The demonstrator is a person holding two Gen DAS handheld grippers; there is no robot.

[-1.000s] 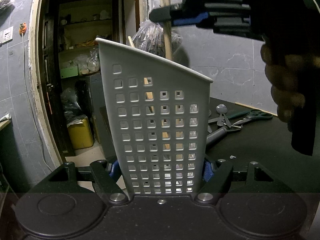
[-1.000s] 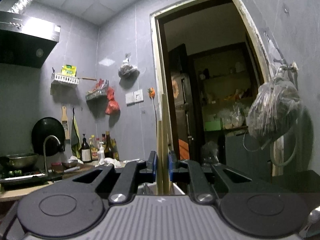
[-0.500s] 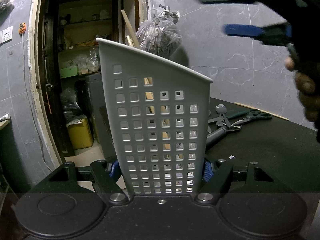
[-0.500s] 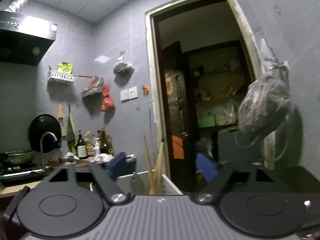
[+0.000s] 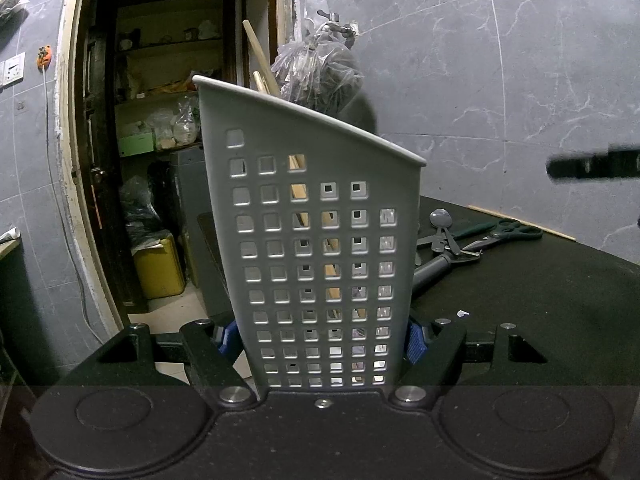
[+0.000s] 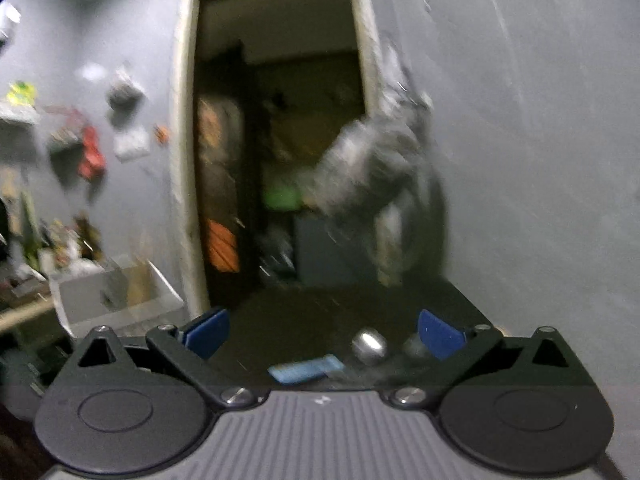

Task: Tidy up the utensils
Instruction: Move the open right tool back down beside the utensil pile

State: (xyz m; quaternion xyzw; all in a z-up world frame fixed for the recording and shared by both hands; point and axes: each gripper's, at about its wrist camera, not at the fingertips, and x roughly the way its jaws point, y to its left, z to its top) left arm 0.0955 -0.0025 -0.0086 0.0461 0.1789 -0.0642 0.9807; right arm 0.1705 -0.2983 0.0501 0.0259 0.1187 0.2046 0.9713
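My left gripper point(image 5: 320, 340) is shut on the base of a tall grey perforated utensil holder point(image 5: 320, 240), which it keeps upright. Wooden chopsticks point(image 5: 260, 64) stand in the holder and lean left over its rim. Right of the holder, on the black table, lie spoons point(image 5: 440, 220), green-handled scissors point(image 5: 512, 232) and a grey-handled tool point(image 5: 436, 268). My right gripper point(image 6: 322, 334) is opening, with nothing between its blue pads. In its blurred view the holder point(image 6: 104, 296) is at the left, and a spoon point(image 6: 368, 344) and a blue object point(image 6: 304, 368) lie below.
A single wooden stick point(image 5: 520, 222) lies along the table's far edge. An open doorway point(image 5: 160, 160) to a cluttered storeroom is behind the holder. A plastic bag point(image 5: 320, 76) hangs from a tap on the grey wall.
My right gripper let go of the chopsticks above the holder, opened wide and swung away right and down. The chopsticks now stand in the holder. The left gripper stayed still.
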